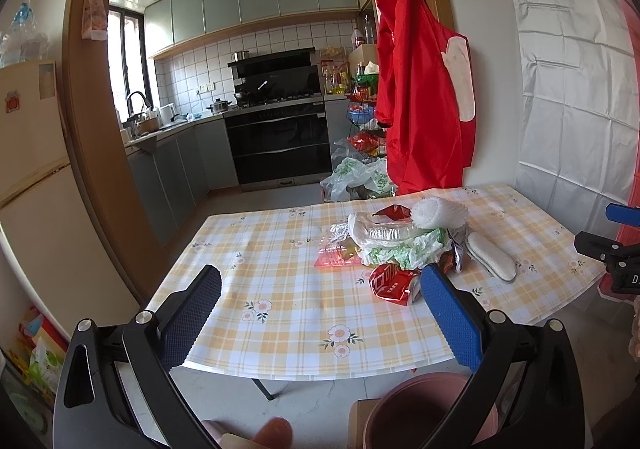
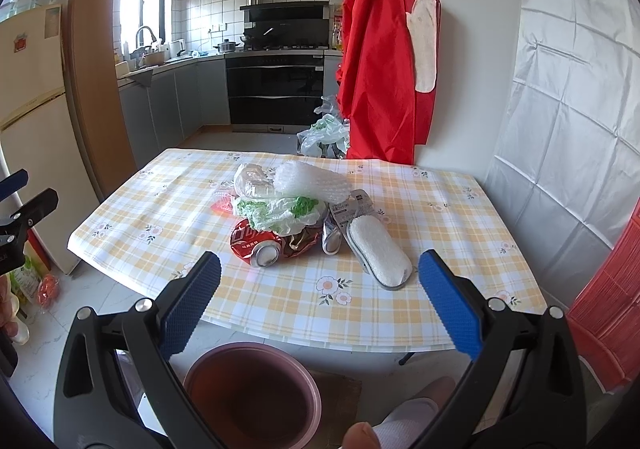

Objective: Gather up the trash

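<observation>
A heap of trash lies on the checked tablecloth (image 2: 160,209): a crushed red can (image 2: 260,245), a green-and-white plastic bag (image 2: 280,215), white bubble wrap (image 2: 308,179), a clear bag (image 2: 250,181), a silver wrapper (image 2: 332,237) and a white insole (image 2: 380,251). The heap also shows in the left wrist view, with the can (image 1: 390,281) and insole (image 1: 492,255). A pink bin (image 2: 256,393) stands on the floor below the near table edge. My right gripper (image 2: 320,289) is open and empty above the bin, short of the heap. My left gripper (image 1: 320,301) is open and empty, left of the heap.
A red apron (image 2: 380,69) hangs on the wall behind the table. A plastic bag (image 2: 324,133) lies on the floor beyond the table. A fridge (image 2: 28,129) stands at the left. The kitchen counter and oven (image 2: 276,89) are at the back.
</observation>
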Tool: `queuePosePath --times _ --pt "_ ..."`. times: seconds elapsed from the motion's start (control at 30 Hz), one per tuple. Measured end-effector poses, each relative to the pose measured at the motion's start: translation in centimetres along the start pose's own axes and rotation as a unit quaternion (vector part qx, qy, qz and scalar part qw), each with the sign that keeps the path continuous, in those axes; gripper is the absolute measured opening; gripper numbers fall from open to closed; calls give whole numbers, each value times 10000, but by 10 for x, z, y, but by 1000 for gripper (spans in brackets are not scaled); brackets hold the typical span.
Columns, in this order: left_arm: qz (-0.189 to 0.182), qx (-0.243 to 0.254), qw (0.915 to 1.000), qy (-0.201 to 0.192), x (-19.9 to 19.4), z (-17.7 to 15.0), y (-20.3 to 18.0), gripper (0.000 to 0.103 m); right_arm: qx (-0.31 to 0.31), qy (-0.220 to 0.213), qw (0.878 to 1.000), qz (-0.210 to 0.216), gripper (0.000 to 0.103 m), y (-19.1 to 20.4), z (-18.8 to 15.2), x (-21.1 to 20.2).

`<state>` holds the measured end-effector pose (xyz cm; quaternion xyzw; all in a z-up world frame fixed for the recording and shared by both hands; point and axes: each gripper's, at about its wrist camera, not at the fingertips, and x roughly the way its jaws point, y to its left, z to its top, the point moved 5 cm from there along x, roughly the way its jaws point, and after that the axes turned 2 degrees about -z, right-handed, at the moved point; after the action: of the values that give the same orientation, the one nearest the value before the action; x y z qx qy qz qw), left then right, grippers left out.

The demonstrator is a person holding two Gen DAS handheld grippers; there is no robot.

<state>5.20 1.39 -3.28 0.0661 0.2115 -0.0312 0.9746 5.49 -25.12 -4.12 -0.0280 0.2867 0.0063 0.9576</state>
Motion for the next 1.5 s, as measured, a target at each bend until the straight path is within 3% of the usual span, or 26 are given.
queuePosePath --times 0.27,0.63,0.9,1.13,1.33,1.4,1.5 --pt "-120 146 9994 279 23 -21 -4 98 96 380 9992 1 97 -4 -23 29" --pt "-473 -87 9942 966 82 -57 -10 98 281 790 9965 34 97 -16 -46 79" --pt "-617 -247 9902 1228 123 -54 -8 98 329 990 9945 105 97 -22 -36 119" --pt "-582 -326 9890 1323 169 -31 -3 98 186 922 9955 126 97 -21 1 159" --pt "-845 -750 9814 1551 211 -19 2 92 -327 598 9973 284 97 -1 46 202" --pt "-875 -786 9797 1621 224 -17 2 91 -818 462 9952 277 97 13 57 219" --pt "-901 -777 9783 1695 238 -18 3 90 -1787 555 9821 196 96 35 62 255"
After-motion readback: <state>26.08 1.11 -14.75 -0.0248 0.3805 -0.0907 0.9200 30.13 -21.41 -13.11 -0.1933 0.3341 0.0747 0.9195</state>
